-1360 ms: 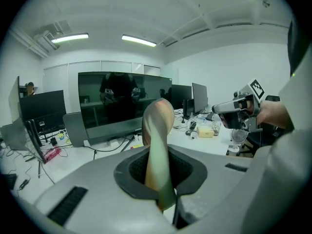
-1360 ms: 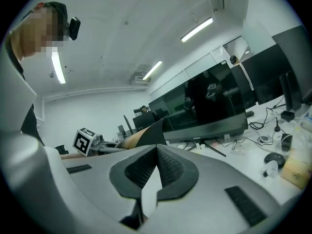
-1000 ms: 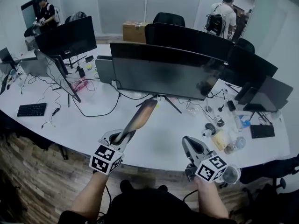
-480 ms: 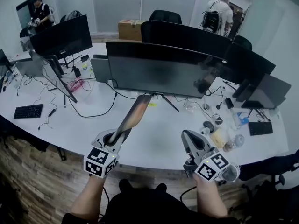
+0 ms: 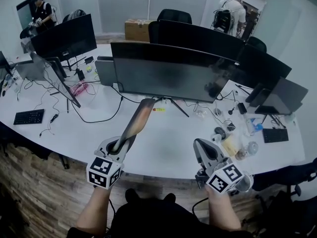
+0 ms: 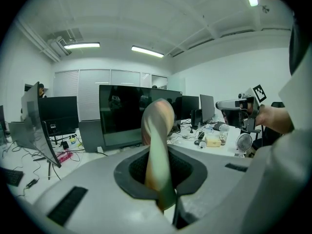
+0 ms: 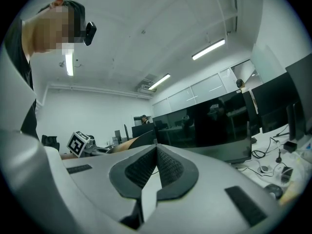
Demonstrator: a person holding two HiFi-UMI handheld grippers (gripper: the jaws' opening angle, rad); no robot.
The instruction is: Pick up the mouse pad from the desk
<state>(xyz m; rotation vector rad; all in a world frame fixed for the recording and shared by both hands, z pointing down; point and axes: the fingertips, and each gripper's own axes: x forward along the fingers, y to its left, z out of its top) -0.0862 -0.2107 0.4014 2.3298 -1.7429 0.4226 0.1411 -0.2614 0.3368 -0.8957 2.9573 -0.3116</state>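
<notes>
Though perhaps level, right gripper (image 5: 199, 147) aloft.

The left gripper (image 5: 117, 148) is held out ahead of the left forearm (image 5: 93, 211), pointing forward and tipped a little downward, its marker cube (image 5: 104, 172) close to the wrist. Its jaws are closed tight on the lower edge of the mouse pad (image 5: 136, 122), which rises past the jaw tips. The right gripper (image 5: 200, 149) sits level, off to the right of the left gripper and well apart from it, on the bare right forearm (image 5: 224, 213). Its jaws are pressed together with nothing between them.
</notes>
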